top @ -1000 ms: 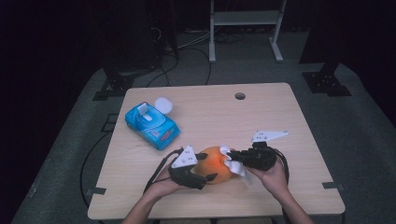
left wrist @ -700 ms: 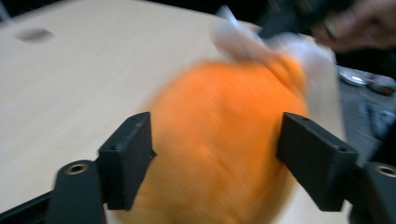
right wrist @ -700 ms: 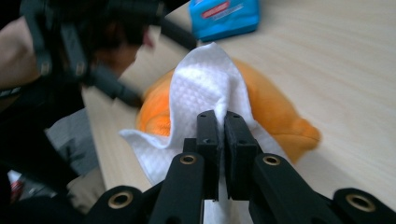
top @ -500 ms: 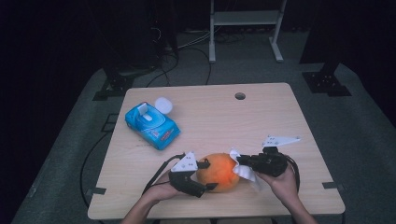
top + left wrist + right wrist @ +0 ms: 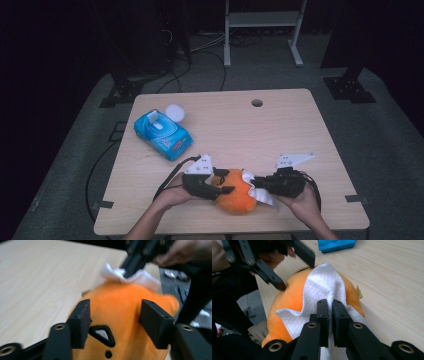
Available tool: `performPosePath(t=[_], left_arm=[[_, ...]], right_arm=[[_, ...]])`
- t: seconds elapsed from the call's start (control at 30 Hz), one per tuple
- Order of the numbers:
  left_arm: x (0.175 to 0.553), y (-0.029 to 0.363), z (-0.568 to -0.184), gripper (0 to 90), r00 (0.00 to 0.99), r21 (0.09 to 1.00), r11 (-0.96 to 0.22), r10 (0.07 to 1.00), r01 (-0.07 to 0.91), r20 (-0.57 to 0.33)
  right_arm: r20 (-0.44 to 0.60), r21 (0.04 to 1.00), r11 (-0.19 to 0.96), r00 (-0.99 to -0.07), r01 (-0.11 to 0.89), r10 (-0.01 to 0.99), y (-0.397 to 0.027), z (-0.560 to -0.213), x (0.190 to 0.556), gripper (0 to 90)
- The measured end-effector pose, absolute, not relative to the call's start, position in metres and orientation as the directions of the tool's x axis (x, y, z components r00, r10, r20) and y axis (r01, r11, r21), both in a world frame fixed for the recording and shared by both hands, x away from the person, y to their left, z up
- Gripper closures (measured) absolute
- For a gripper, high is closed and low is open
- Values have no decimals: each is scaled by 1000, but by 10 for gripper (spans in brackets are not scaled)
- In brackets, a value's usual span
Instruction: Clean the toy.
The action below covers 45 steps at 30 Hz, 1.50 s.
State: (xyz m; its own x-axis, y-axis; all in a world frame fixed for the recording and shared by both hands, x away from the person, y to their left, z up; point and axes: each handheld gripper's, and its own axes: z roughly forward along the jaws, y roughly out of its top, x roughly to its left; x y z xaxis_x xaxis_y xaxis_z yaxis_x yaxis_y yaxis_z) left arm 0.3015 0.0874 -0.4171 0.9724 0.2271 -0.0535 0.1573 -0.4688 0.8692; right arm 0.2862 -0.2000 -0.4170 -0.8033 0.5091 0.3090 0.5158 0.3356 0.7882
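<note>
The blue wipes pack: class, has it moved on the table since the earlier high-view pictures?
No. The blue wipes pack lies in the same place relative to the table's hole.

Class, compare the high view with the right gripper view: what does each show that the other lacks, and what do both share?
High view alone: the round white lid beside the blue wipes pack, and the table's hole. Right gripper view alone: the white wipe's quilted texture, pinched between the right gripper's shut jaws, and a small tag on the toy. Both: the orange plush toy, the wipe, the left gripper.
</note>
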Motion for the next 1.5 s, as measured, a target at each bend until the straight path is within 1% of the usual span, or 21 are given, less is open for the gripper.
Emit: performPosePath(t=[0.07,0.17,0.27,0.4,0.47,0.53,0.57,0.6,0.7,0.73,0.87,0.9,0.93,0.97,1.03,1.07,1.1,1.2,1.27,1.4,1.5], left_arm=[[301,87,-421,470,969,880,-446,238,166,-62],[299,87,-423,480,967,894,-423,252,149,-41],[294,89,-427,487,964,909,-399,267,119,-9],[291,91,-428,519,966,913,-402,254,70,38],[292,91,-422,483,962,905,-416,272,93,26],[294,89,-418,433,968,893,-439,252,99,17],[296,86,-416,389,970,883,-455,243,115,-1],[297,85,-416,326,972,881,-459,236,115,-4],[300,81,-413,252,978,876,-470,208,108,-9],[301,79,-412,232,980,875,-472,200,107,-11],[303,70,-414,226,986,853,-516,167,78,11],[304,68,-416,242,987,848,-524,160,79,7],[304,67,-419,285,988,845,-529,154,80,3],[305,67,-421,337,988,841,-535,154,85,-2],[306,67,-427,472,986,840,-533,166,103,-15],[305,67,-427,518,984,842,-529,176,104,-11],[303,66,-426,552,983,842,-530,184,104,-5],[297,64,-417,640,976,844,-532,212,68,55],[295,62,-410,661,975,846,-532,208,46,77],[295,59,-404,679,974,837,-547,198,15,112],[298,59,-398,680,969,854,-520,216,13,117]], right_arm=[[310,786,334,-799,520,515,-201,-419,287,838],[307,789,330,-797,519,519,-201,-420,287,834],[297,791,334,-799,512,522,-200,-419,287,833],[296,794,333,-801,509,520,-199,-419,287,833],[293,796,333,-803,505,519,-198,-419,287,833],[290,795,337,-804,504,518,-197,-418,287,832],[289,798,336,-807,501,516,-197,-419,288,832],[290,798,336,-808,500,514,-196,-419,288,833],[288,798,338,-808,499,514,-196,-418,288,832],[288,798,338,-809,498,513,-197,-419,288,832],[286,799,340,-810,497,513,-197,-419,288,832],[283,798,342,-810,496,513,-197,-419,287,831],[277,797,347,-810,494,516,-197,-419,287,829],[275,795,351,-809,496,521,-197,-419,287,828],[278,791,349,-803,503,528,-199,-421,288,826],[287,789,342,-799,510,529,-201,-422,289,825],[298,790,332,-796,516,527,-203,-423,290,824],[325,794,296,-782,531,531,-208,-423,293,825],[341,806,255,-771,534,538,-215,-419,294,843],[368,825,181,-751,536,548,-229,-412,297,843],[388,827,140,-733,544,559,-238,-411,298,843]])
